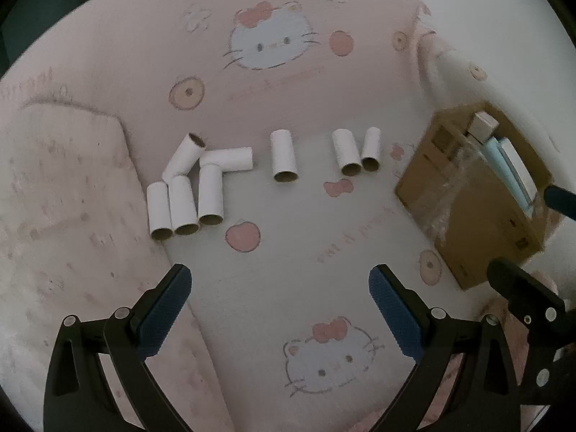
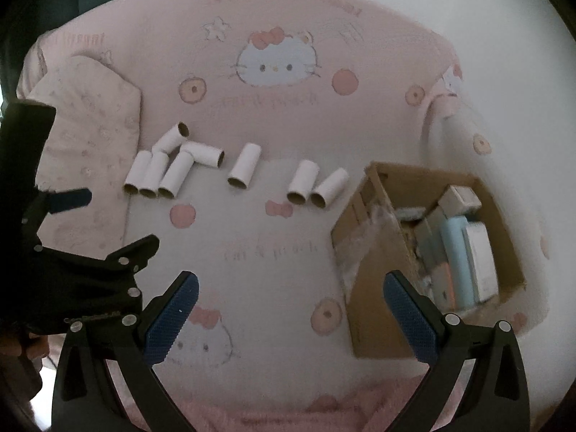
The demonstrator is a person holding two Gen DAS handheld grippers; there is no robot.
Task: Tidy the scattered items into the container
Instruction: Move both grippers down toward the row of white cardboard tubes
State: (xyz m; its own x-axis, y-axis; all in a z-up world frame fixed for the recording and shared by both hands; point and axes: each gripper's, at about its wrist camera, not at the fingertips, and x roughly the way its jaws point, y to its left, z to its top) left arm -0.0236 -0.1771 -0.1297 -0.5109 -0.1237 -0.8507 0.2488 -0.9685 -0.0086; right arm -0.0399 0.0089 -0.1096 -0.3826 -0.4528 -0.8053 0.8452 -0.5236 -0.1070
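Observation:
Several white cardboard tubes lie on a pink Hello Kitty bedsheet (image 1: 288, 82). A cluster of tubes (image 1: 187, 194) lies at the left, a single tube (image 1: 284, 156) in the middle, and a pair of tubes (image 1: 356, 153) to the right. The same cluster (image 2: 169, 165), single tube (image 2: 244, 171) and pair (image 2: 316, 187) show in the right wrist view. A brown cardboard box (image 1: 468, 194) stands at the right and holds small boxes (image 2: 464, 252). My left gripper (image 1: 280, 284) is open and empty, short of the tubes. My right gripper (image 2: 291, 291) is open and empty, beside the box (image 2: 367, 237).
A pink pillow (image 1: 57, 198) lies left of the tube cluster, also in the right wrist view (image 2: 86, 126). A white wall (image 2: 504, 72) rises behind the box. The left gripper's body (image 2: 72, 259) shows at the left of the right wrist view.

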